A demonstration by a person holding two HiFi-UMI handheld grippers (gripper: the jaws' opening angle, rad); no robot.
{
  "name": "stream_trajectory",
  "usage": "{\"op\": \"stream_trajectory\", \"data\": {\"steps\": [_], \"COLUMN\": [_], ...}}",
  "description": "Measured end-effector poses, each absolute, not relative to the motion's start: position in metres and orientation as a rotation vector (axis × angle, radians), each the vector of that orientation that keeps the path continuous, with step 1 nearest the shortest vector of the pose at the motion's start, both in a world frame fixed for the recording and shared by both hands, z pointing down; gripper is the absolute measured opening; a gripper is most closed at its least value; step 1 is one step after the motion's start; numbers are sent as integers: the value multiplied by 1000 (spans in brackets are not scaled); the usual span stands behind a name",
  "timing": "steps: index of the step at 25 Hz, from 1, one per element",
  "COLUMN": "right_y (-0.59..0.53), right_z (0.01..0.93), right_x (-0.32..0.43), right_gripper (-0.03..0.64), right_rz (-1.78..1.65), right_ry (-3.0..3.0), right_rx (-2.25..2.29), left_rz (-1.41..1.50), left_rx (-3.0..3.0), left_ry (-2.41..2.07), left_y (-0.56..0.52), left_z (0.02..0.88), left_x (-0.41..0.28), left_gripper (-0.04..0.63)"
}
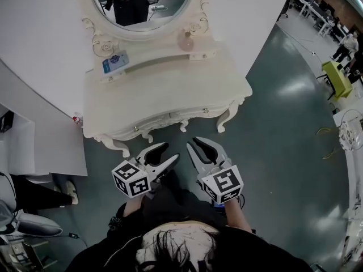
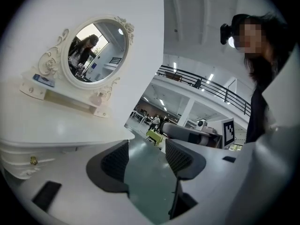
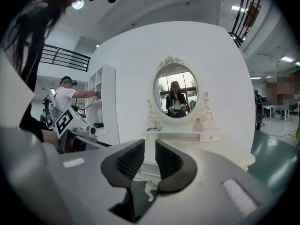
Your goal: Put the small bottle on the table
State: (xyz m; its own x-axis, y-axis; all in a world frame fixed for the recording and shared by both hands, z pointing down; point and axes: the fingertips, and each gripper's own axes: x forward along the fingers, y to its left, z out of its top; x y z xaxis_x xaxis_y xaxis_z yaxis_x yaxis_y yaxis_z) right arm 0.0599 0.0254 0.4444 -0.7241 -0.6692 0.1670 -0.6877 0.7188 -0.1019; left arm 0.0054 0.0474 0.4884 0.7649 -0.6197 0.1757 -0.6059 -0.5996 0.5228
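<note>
The small pink bottle [image 1: 186, 40] stands on the raised shelf under the oval mirror [image 1: 142, 1] of a white dressing table [image 1: 170, 89]. It also shows in the right gripper view as a pink bottle [image 3: 198, 124], and faintly in the left gripper view [image 2: 98, 99]. Both grippers hover over the green floor in front of the table, well short of the bottle. My left gripper [image 1: 170, 152] is open with nothing between its pads [image 2: 116, 161]. My right gripper [image 1: 195, 143] has a narrow gap between its pads [image 3: 131, 159] and holds nothing.
A blue and white card [image 1: 115, 62] leans on the shelf's left end. A white curved wall stands behind the table. A white panel [image 1: 39, 146] and a person's legs [image 1: 34, 194] are at the left. A yellow-green chair [image 1: 337, 78] stands far right.
</note>
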Motion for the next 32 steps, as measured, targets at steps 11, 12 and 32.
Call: {"op": "stream_trajectory", "data": {"steps": [11,12,32], "right_y": [83,87,115], "right_z": [443,442,435], "right_x": [64,64,52], "right_gripper": [80,80,9], "right_rz": [228,225,162], "right_ry": [-2864,-2869,-2885], "right_rx": [1058,1057,1012], "left_rz": [7,9,-3], "left_rx": [2411,2414,2457], "left_ry": [-964,-966,-967], "left_y": [106,110,130], "left_z": [486,485,476], "left_x": [17,17,13], "left_gripper": [245,245,245]}}
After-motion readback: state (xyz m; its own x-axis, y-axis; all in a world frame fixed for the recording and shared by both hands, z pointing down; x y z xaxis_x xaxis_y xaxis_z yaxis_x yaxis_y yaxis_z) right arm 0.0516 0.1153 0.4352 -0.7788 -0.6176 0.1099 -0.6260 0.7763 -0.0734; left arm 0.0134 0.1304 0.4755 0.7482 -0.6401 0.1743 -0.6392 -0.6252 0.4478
